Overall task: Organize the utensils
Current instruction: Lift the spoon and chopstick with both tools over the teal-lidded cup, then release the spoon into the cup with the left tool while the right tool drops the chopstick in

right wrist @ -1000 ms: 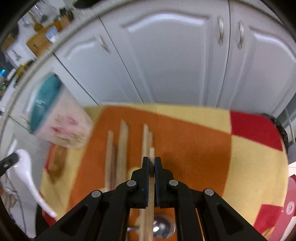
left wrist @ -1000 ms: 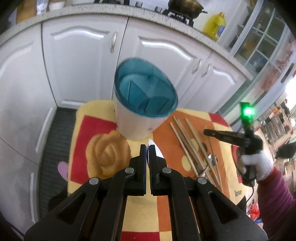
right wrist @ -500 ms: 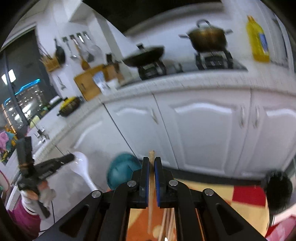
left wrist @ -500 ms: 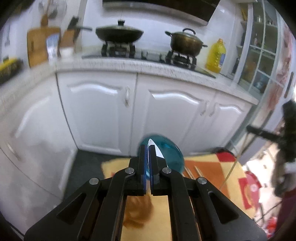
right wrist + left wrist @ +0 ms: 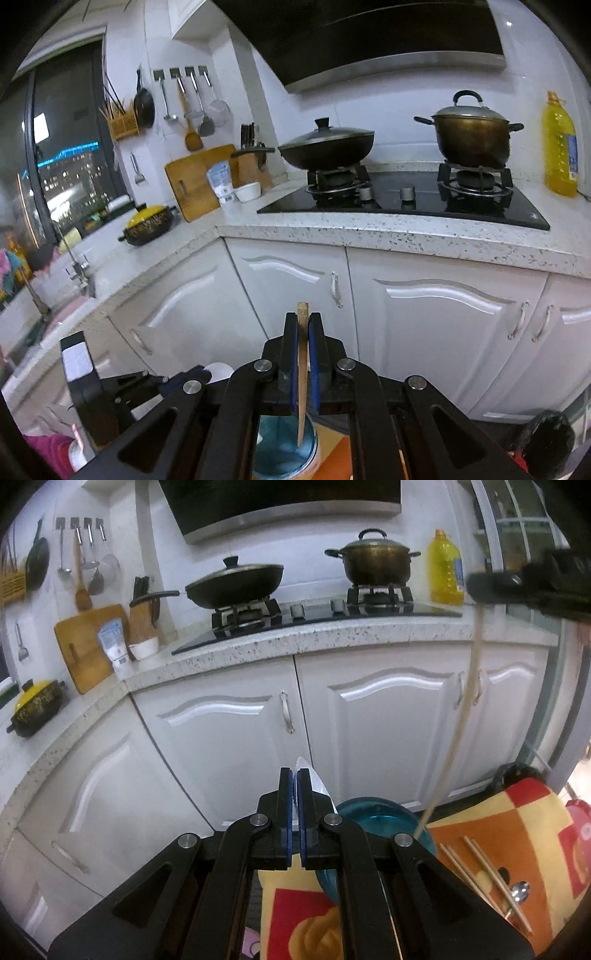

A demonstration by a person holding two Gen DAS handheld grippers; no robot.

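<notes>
My left gripper (image 5: 295, 775) is shut on the handle of a white spoon (image 5: 312, 777), whose tip sticks out past the fingers. Just below and to the right stands the teal-lined utensil holder (image 5: 373, 812). My right gripper (image 5: 303, 317) is shut on a wooden chopstick (image 5: 303, 369). The chopstick hangs down with its lower end over the holder's mouth (image 5: 284, 450). In the left wrist view the right gripper (image 5: 476, 587) is high at the right, and the chopstick (image 5: 458, 720) slants down to the holder's rim. More chopsticks (image 5: 480, 871) and a metal spoon (image 5: 519, 890) lie on the cloth.
An orange, yellow and red patterned cloth (image 5: 535, 834) covers the small table. White cabinet doors (image 5: 388, 720) stand close behind it. A speckled counter (image 5: 406, 232) above carries a hob with a wok (image 5: 325, 147), a pot (image 5: 469, 136) and an oil bottle (image 5: 559, 147).
Both grippers have risen and tipped upward, so the views now show the counter and not the table. The right gripper has lifted its chopstick off the cloth to above the holder.
</notes>
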